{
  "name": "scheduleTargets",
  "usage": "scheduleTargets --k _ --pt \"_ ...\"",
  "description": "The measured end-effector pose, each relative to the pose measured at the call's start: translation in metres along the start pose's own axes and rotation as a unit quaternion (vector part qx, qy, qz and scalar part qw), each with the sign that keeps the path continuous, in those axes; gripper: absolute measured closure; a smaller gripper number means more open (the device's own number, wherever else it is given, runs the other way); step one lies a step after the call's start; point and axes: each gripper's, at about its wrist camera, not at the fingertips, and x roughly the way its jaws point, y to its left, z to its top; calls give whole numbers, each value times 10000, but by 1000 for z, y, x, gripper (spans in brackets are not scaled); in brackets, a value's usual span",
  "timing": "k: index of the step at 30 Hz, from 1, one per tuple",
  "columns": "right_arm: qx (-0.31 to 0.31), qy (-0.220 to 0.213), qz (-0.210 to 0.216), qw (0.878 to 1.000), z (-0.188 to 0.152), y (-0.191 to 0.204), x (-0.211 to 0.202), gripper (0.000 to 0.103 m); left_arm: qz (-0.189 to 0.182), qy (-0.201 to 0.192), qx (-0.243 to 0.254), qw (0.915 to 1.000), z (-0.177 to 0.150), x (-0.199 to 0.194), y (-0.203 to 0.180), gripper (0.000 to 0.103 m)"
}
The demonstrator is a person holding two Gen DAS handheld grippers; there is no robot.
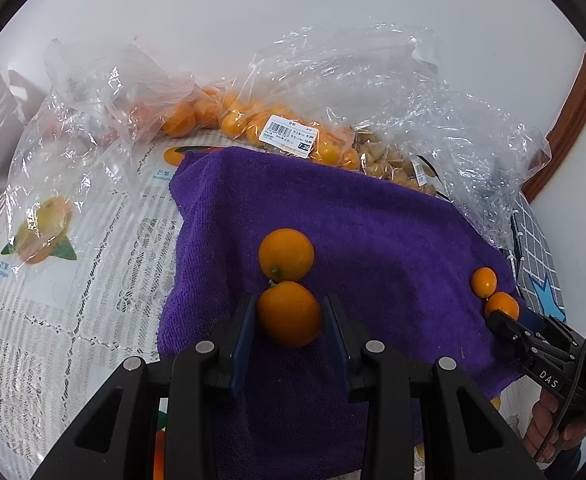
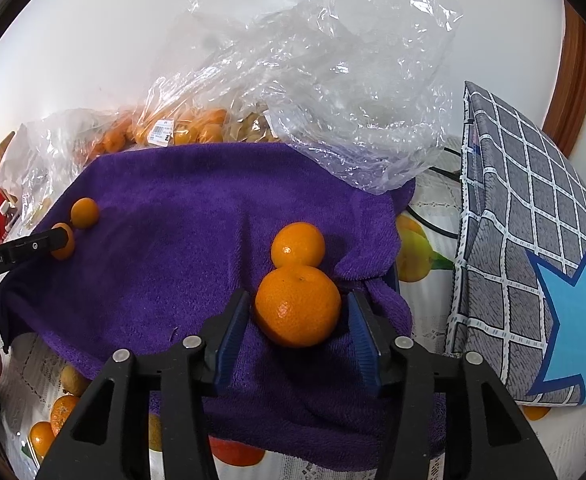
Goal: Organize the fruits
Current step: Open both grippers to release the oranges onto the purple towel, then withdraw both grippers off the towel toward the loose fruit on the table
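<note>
A purple towel (image 1: 373, 232) lies on the table, also in the right wrist view (image 2: 165, 200). Two oranges touch each other on its left part, two on its right part. My left gripper (image 1: 291, 316) is open around the near left orange (image 1: 289, 314); the far one (image 1: 286, 254) sits just beyond. My right gripper (image 2: 299, 312) is open around the near right orange (image 2: 297, 305), with another orange (image 2: 297, 244) behind it. Each gripper shows in the other view, the right one (image 1: 501, 316) and the left one (image 2: 59, 240).
Clear plastic bags (image 1: 333, 92) with oranges (image 1: 237, 120) and small pale fruit (image 1: 389, 160) lie behind the towel. An empty crumpled bag (image 2: 333, 80) overlaps the towel's far right. A grey checked bag with a blue star (image 2: 533, 260) stands at right. A fruit-print tablecloth (image 1: 73, 280) covers the table.
</note>
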Motion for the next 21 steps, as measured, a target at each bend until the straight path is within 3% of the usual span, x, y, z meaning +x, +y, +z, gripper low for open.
scheduleTargets --k 9,21 --pt "84 -105 35 9999 1 0 -7 46 -352 -179 -182 9991 1 -8 4 56" --pt "272 -362 150 9989 2 -4 -17 45 -451 -437 -46 9980 -1 -18 -2 51"
